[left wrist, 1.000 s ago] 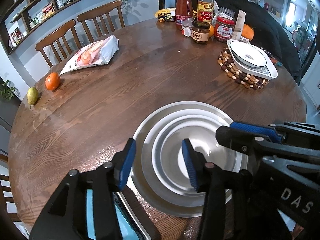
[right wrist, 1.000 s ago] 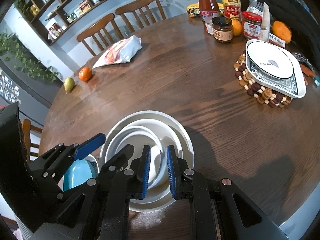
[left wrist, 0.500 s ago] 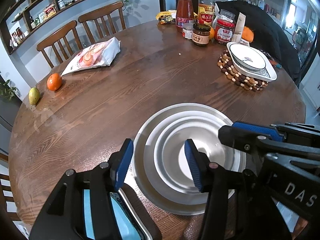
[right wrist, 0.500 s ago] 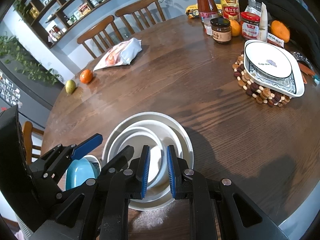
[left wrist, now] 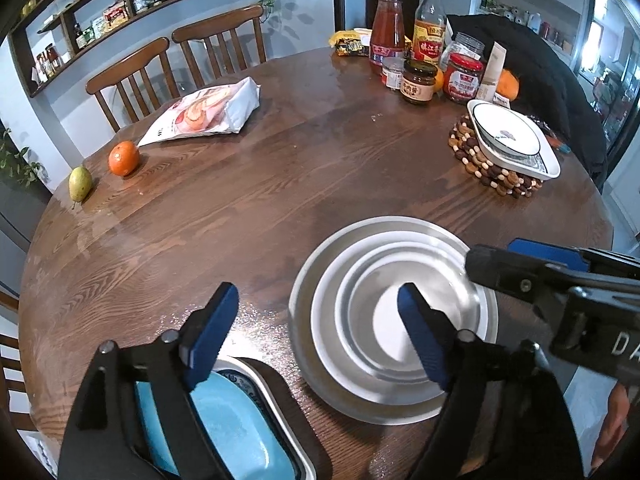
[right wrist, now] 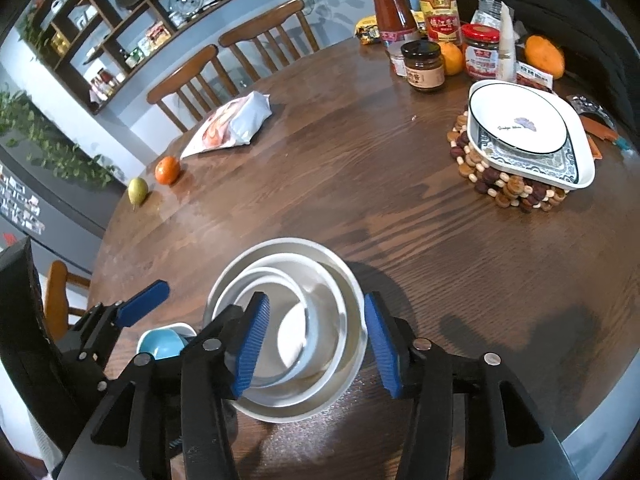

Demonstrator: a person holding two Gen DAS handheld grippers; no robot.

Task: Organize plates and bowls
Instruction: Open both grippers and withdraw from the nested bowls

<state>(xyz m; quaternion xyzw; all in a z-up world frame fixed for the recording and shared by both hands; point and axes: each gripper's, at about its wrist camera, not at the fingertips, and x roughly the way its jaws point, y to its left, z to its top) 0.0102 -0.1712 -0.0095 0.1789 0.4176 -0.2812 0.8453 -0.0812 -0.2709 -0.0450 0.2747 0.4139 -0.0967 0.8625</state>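
Note:
A stack of nested white bowls (left wrist: 384, 264) (right wrist: 316, 276) sits on the round wooden table (left wrist: 280, 184) near its front edge. My left gripper (left wrist: 316, 338) hovers over the stack's left rim; its jaws are opening wide and the pads touch nothing. My right gripper (right wrist: 316, 344) straddles the stack's near right rim, its jaws also opening with the pads off the bowls. A blue dish (left wrist: 240, 432) (right wrist: 160, 344) inside a white square dish lies under the left gripper. Far right, a round plate in a patterned square dish (left wrist: 512, 144) (right wrist: 528, 136) rests on a beaded trivet.
Jars and sauce bottles (left wrist: 416, 64) crowd the far edge beside oranges. A snack bag (left wrist: 204, 112), an orange (left wrist: 124, 158) and a pear (left wrist: 80, 184) lie at the far left. Two wooden chairs (left wrist: 176, 64) stand behind the table. A black jacket (right wrist: 580, 20) hangs at the far right.
Both grippers have spread their jaws: the right one from nearly shut to well apart, the left one from half open to wide. Neither hand has shifted and the bowls stay put.

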